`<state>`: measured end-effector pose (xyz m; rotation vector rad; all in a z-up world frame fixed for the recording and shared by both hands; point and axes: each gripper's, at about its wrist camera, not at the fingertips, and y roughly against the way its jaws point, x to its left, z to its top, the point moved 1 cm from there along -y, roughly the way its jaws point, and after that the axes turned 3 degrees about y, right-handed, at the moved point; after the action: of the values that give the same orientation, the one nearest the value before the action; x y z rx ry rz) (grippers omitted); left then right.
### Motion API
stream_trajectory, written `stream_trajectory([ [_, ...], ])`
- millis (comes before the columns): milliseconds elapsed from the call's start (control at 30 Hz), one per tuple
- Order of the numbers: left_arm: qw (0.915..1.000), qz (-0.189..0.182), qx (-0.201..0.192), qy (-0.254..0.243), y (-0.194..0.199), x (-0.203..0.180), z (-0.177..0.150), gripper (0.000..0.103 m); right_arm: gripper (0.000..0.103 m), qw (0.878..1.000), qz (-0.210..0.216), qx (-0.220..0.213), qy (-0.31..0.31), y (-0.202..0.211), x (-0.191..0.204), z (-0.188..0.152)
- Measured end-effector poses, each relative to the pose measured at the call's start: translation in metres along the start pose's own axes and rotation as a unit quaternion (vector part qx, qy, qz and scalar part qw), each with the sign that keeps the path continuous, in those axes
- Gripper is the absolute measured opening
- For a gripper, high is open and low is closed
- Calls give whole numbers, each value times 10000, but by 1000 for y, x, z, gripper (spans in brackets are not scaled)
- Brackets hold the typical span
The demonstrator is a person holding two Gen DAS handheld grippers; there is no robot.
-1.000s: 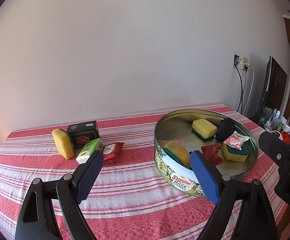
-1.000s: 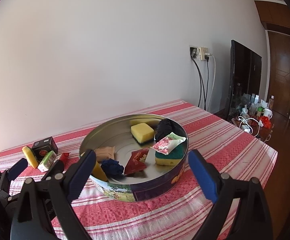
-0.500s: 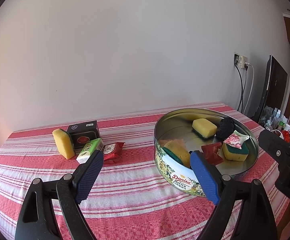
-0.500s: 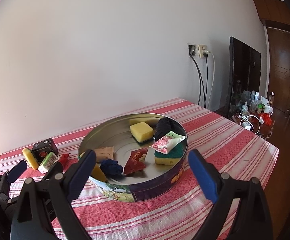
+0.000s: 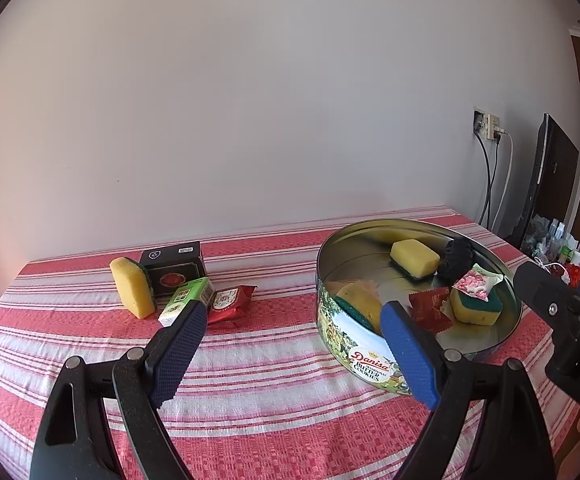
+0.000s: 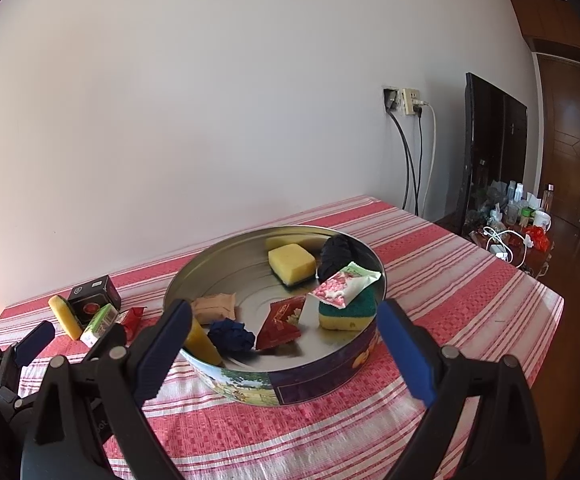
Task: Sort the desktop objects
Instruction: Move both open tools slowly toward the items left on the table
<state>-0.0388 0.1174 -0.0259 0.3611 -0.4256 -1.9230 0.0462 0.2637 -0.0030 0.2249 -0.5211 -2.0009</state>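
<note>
A round Danisa cookie tin stands on the red striped tablecloth and holds sponges, snack packets and dark balls. Left of it on the cloth lie a yellow sponge, a black box, a green-white carton and a red packet. My left gripper is open and empty, above the cloth between tin and loose items. My right gripper is open and empty, in front of the tin.
The table ends at the wall behind and drops off at the right edge. A wall socket with cables, a dark TV screen and a cluttered low table stand to the right.
Both grippers have drifted slightly; the views barely shift. Nothing was taken hold of or moved.
</note>
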Motion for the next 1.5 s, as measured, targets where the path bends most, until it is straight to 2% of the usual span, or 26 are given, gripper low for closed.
stream_trajectory([
  [400,10000,83,12,17,-3,7,1,90,95,10000,3,46,-2,-4,1,-1],
  [1500,10000,-9,-67,39,6,8,2,90,95,10000,-41,-26,64,6,6,0],
])
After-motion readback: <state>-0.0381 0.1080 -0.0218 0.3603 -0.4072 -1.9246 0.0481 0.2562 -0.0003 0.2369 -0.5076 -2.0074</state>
